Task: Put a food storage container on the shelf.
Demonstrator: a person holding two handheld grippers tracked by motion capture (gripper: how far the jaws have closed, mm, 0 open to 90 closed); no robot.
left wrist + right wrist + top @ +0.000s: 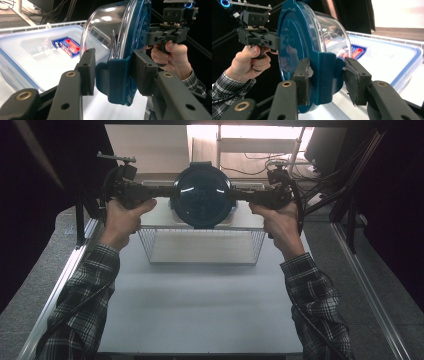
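Left gripper view: unreadable red-blue label (68,46) on box lid (37,65).

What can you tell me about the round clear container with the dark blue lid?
The round clear container with the dark blue lid looks like a glassy bowl under a plastic lid with snap-down side tabs. The lid is on. It is tipped on its side in the air, lid facing the person, above the wire basket and the rectangular blue-rimmed box. The left gripper and right gripper each clamp a lid tab on opposite sides.
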